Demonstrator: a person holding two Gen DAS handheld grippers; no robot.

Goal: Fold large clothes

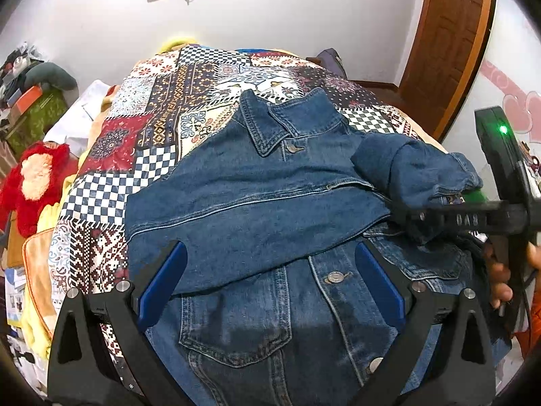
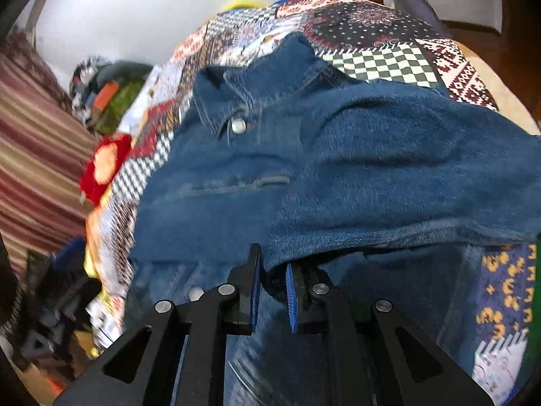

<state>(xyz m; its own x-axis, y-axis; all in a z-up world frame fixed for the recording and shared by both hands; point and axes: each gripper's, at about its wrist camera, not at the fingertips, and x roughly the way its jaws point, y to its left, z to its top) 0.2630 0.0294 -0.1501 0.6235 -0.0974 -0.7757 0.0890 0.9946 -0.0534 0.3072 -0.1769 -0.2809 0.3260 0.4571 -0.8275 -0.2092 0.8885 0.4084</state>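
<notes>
A blue denim jacket (image 1: 270,203) lies front up on a patchwork quilt (image 1: 162,108), collar at the far end. One sleeve is folded across its chest. My left gripper (image 1: 275,274) hovers over the jacket's lower front, its jaws wide open with nothing held. My right gripper (image 2: 273,269) is shut on the edge of the other denim sleeve (image 2: 389,169), which bunches up over the jacket (image 2: 216,182). In the left wrist view the right gripper (image 1: 426,218) comes in from the right, with the sleeve (image 1: 416,169) draped from it.
A red plush toy (image 1: 33,182) and piled boxes (image 1: 30,101) lie left of the bed. A wooden door (image 1: 449,44) stands at the back right. A person's hand (image 1: 503,277) holds the right tool. Striped cloth (image 2: 33,169) hangs on the far left.
</notes>
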